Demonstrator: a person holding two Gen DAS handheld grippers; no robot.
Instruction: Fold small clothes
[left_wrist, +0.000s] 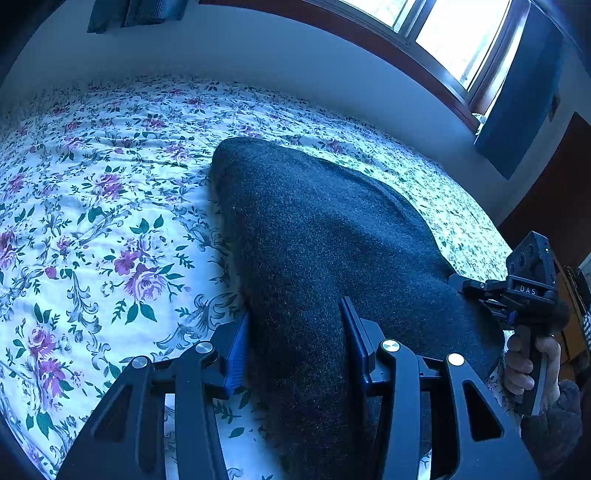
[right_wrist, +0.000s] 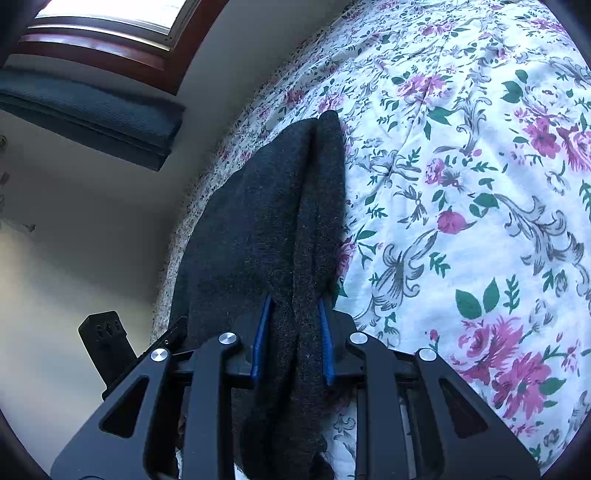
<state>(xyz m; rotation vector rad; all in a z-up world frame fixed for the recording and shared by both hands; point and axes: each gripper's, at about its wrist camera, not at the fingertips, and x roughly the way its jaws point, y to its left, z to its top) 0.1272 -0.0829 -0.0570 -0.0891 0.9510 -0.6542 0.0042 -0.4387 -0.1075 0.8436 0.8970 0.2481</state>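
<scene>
Black linkage arms and blue pads fill the foreground as the left gripper (left_wrist: 295, 332) holds a dark knit garment (left_wrist: 325, 229) between half-open jaws, one thick edge bunched between the pads. Ahead of those jaws the cloth stretches away over a floral bedspread (left_wrist: 92, 221). To their right, a hand (left_wrist: 532, 363) works the right gripper (right_wrist: 293, 332), whose narrow jaws pinch a gathered fold of the same garment, the floral bed lying off to their right side. Both grips appear to sit on the near edge, so the fold at hand likely means carrying that edge forward over the far end. Done well, both jaws travel together, level, keeping the cloth taut and the edges aligned.
</scene>
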